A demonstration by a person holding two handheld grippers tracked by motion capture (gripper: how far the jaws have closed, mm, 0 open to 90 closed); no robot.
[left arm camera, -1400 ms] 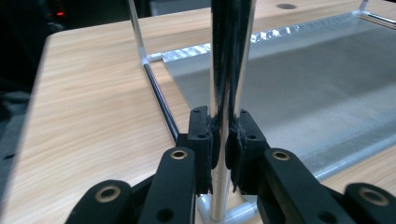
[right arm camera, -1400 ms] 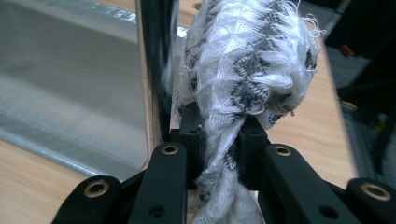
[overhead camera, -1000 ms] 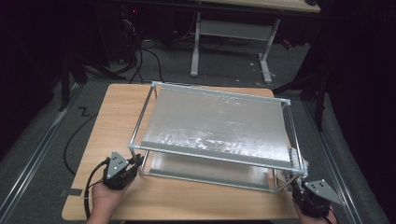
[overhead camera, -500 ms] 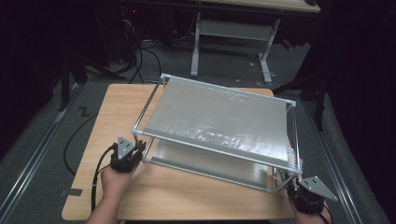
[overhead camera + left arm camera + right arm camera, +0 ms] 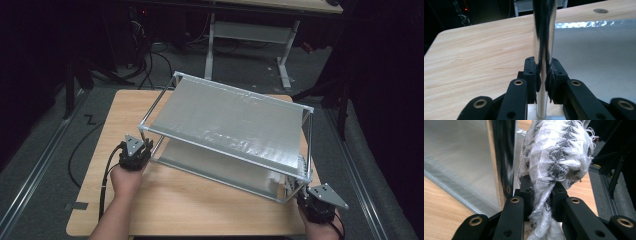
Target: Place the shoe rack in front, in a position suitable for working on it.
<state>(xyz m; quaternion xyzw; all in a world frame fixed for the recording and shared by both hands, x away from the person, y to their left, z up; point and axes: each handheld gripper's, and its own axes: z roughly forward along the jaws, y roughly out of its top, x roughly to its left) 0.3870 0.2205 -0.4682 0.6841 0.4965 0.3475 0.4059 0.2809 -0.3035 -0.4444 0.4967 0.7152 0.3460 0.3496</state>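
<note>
Gripping at both ends: you hold a two-tier metal rack (image 5: 235,117) on the wooden table (image 5: 190,205), one gripper at each near corner.

Left gripper (image 5: 140,150): at the near-left corner of the rack. In the left gripper view (image 5: 543,81) the chrome upright post (image 5: 544,37) runs straight up between the jaws. The jaws have just been opening; the pads (image 5: 538,80) sit right beside the tube on both sides, and you cannot tell whether they press it or merely touch.

Right gripper (image 5: 301,192): at the near-right corner, close to the table's near edge. In the right gripper view (image 5: 541,200) the jaws are clamped on a twisted black-and-white cloth (image 5: 556,155) with frayed white threads, bunched above the pads. The rack's dark corner post (image 5: 504,157) stands just to the left of the cloth.

Rack position: centre of the table, skewed, its far-left corner toward the far edge and its near-right corner nearest you. Silvery mesh shelves, upper and lower (image 5: 210,162), both bare. A second table frame (image 5: 250,35) stands on the floor beyond.
</note>
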